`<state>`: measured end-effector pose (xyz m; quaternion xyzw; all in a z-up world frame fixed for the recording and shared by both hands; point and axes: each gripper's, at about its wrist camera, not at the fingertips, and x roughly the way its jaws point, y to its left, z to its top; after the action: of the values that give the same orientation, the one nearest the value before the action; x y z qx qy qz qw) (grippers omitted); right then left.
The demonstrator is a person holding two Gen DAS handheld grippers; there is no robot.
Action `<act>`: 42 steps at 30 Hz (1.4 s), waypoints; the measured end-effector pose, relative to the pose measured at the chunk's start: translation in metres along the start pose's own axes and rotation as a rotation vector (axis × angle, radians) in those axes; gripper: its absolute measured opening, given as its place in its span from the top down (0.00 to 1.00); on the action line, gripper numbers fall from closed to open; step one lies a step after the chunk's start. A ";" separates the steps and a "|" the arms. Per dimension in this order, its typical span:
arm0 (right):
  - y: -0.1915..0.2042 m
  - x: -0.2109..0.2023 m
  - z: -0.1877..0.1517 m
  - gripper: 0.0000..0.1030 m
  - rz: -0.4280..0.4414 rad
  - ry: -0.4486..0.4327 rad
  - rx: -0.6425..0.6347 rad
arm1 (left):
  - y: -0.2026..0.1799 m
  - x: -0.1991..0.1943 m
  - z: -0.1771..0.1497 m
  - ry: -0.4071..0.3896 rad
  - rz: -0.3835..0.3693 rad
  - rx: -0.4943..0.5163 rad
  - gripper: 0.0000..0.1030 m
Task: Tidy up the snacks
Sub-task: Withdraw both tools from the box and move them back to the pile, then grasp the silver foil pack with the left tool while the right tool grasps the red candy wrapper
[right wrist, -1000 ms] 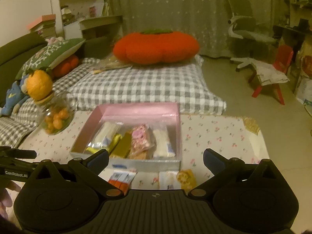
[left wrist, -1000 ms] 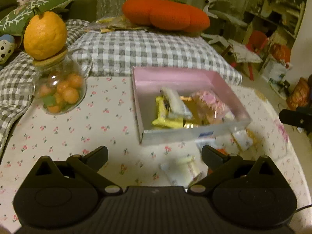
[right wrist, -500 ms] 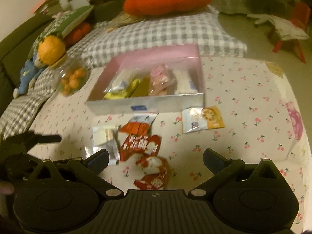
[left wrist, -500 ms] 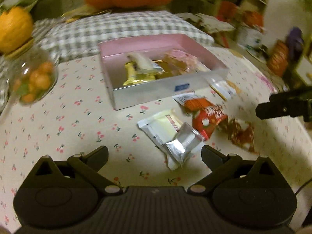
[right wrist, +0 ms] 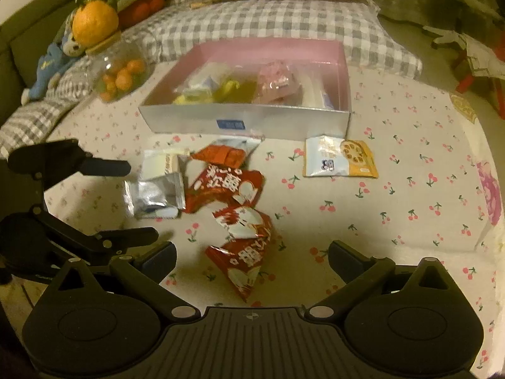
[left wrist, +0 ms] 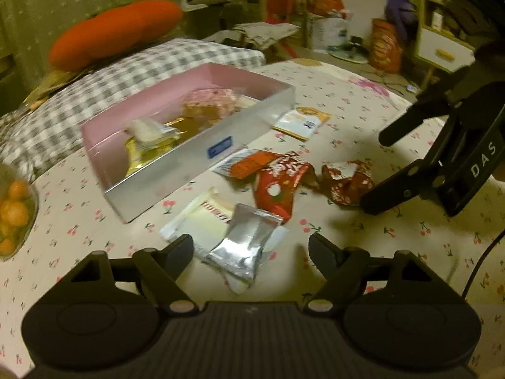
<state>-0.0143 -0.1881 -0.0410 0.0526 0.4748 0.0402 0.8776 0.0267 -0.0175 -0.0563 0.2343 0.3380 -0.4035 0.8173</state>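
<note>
Two grippers, left gripper point(left wrist: 251, 248) jaws just narrowing around a silver packet point(left wrist: 243, 246) — not gripping, right gripper point(right wrist: 252, 254) wide, empty.

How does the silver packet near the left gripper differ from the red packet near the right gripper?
The silver packet is plain foil with no print showing; the red packet carries white lettering. The silver packet lies on a white packet; the red packet lies on the tablecloth, crumpled and more bulging. Both are outside the pink box, and no gripper touches them.

Glass jar of oranges point(right wrist: 121, 74), orange cushion point(left wrist: 113, 33), gingham pillow point(right wrist: 277, 22).
</note>
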 end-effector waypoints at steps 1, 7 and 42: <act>0.000 0.002 -0.001 0.01 -0.004 0.006 -0.007 | -0.002 0.003 0.001 0.007 0.000 0.010 0.27; 0.007 0.010 -0.004 0.02 -0.035 0.035 -0.060 | -0.009 0.010 0.003 0.026 0.017 0.058 0.36; 0.009 0.014 -0.003 0.22 -0.082 0.029 -0.105 | -0.005 0.007 0.002 0.072 -0.127 -0.235 0.43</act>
<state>-0.0093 -0.1773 -0.0534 -0.0134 0.4866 0.0299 0.8730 0.0265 -0.0255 -0.0609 0.1296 0.4261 -0.4033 0.7994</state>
